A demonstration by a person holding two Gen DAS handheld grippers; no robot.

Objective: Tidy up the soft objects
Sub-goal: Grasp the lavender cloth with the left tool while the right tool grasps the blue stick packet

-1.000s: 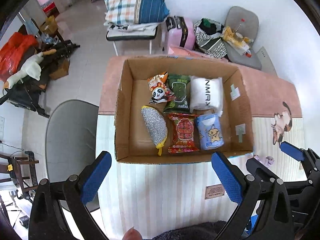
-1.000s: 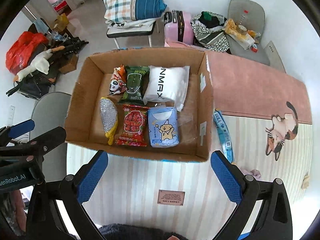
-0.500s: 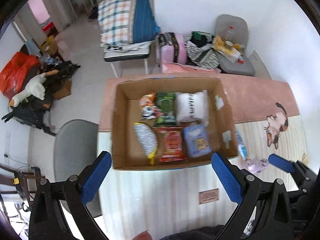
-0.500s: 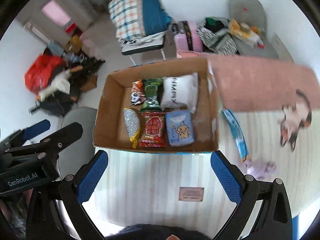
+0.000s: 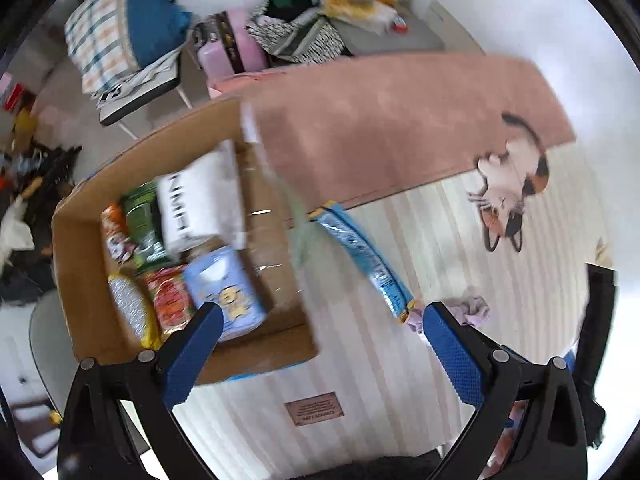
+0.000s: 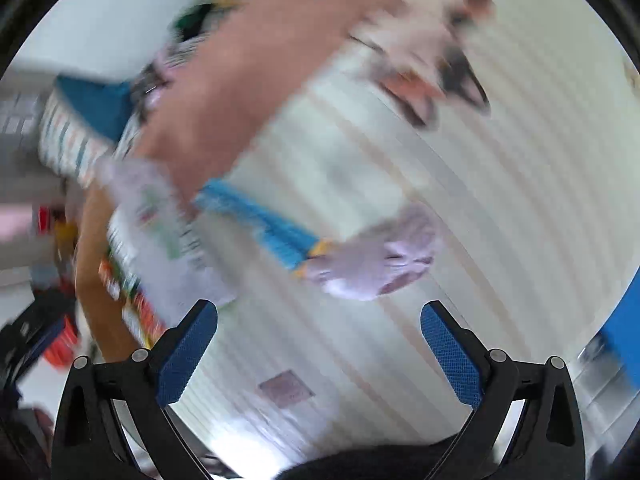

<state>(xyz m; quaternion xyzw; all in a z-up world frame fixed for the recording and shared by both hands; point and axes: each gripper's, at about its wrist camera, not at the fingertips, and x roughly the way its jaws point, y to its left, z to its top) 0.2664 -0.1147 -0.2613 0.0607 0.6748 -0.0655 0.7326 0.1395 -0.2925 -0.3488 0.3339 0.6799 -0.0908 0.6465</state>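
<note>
A cardboard box (image 5: 80, 280) sits on the striped mat and holds several soft packs, among them a white pack (image 5: 196, 196) and a light blue pack (image 5: 228, 292). A long blue packet (image 5: 364, 260) lies on the mat right of the box, and a small lilac cloth (image 5: 472, 308) lies at its near end. My left gripper (image 5: 320, 344) is open and empty, above the box's near right corner. My right gripper (image 6: 320, 340) is open and empty; in its blurred view the lilac cloth (image 6: 376, 256) and the blue packet (image 6: 260, 220) lie just ahead of it.
The mat has a pink half (image 5: 380, 120) and a cat picture (image 5: 512, 192). A small brown label (image 5: 314, 414) is on the mat's near edge. Beyond the table stand a chair with folded bedding (image 5: 120, 40), a pink suitcase (image 5: 232, 44) and bags.
Both grippers have swung right, away from the box toward the blue packet and lilac cloth. The right wrist view has dropped closer to the mat and is motion-blurred. Both stay open.
</note>
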